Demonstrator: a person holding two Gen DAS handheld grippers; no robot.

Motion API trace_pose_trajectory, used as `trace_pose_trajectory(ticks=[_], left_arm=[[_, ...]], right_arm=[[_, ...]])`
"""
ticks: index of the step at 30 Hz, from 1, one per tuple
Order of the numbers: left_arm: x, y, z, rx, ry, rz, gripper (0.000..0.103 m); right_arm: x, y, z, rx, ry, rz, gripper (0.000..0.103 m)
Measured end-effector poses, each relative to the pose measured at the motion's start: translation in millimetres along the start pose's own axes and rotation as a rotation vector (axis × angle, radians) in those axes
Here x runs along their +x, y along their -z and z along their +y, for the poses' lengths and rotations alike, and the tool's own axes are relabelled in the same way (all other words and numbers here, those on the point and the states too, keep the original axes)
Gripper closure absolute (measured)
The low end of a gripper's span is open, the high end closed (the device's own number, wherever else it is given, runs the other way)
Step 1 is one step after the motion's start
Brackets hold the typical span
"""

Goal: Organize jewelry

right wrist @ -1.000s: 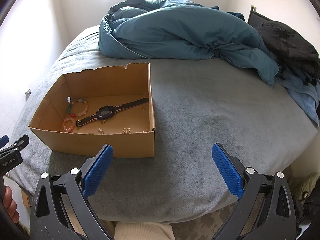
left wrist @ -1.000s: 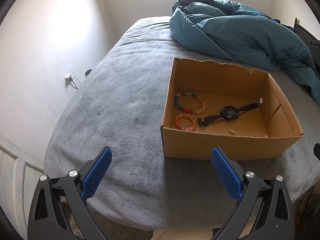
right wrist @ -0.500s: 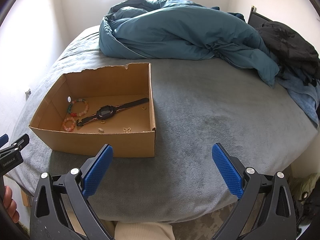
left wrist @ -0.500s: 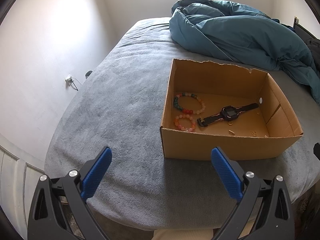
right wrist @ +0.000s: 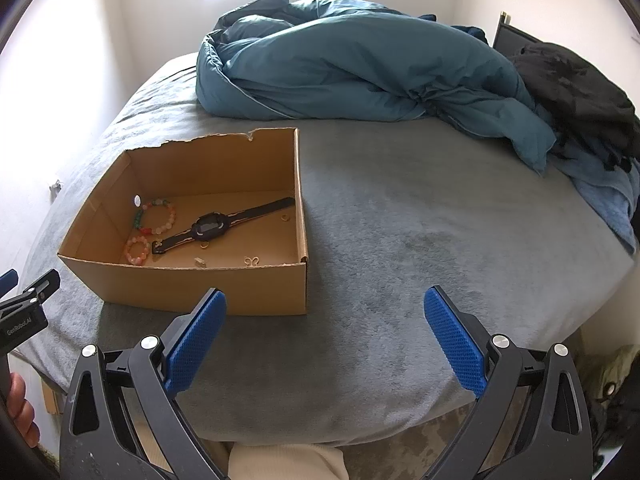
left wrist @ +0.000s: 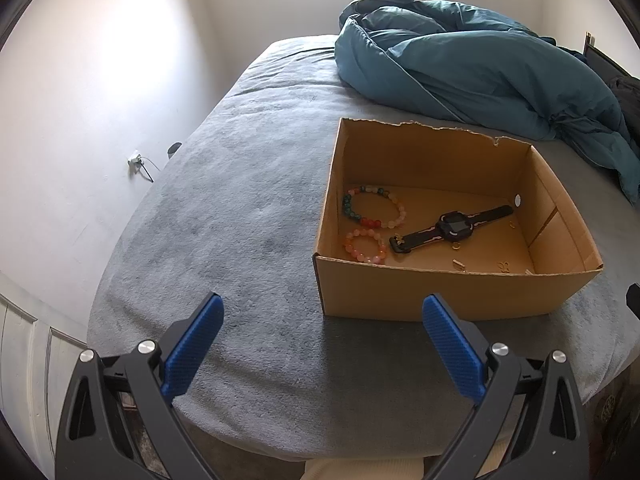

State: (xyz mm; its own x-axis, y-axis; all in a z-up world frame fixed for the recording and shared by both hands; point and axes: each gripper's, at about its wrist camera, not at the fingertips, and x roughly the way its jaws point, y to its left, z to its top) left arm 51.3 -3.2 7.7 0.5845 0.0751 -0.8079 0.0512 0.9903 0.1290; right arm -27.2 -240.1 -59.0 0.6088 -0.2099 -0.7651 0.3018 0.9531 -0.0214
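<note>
Cardboard box (left wrist: pixel 440 296) holds beaded bracelets (left wrist: pixel 374 211), strap watch (left wrist: pixel 454 226).

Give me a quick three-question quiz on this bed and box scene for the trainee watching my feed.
1. True or false: the watch lies inside the cardboard box.
2. How many bead bracelets are in the box? A) one B) two C) four
3. Fill in: the jaws of the left gripper and the right gripper are both ____.

Key:
1. True; it lies on the box floor, strap stretched out.
2. B; a larger bracelet and a smaller bracelet, at the left end of the box in the left wrist view.
3. Open; neither holds anything.
</note>
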Motion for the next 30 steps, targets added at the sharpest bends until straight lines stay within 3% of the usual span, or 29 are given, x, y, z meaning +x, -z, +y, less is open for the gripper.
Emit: trace_pose_trajectory(ticks=[30], left_arm=[[-3.7, -2.2, -5.6, 0.005, 0.001, -0.007, 0.006]], right_arm=[[-1.8, -2.8, 1.2, -0.003, 0.001, -0.006, 0.008]])
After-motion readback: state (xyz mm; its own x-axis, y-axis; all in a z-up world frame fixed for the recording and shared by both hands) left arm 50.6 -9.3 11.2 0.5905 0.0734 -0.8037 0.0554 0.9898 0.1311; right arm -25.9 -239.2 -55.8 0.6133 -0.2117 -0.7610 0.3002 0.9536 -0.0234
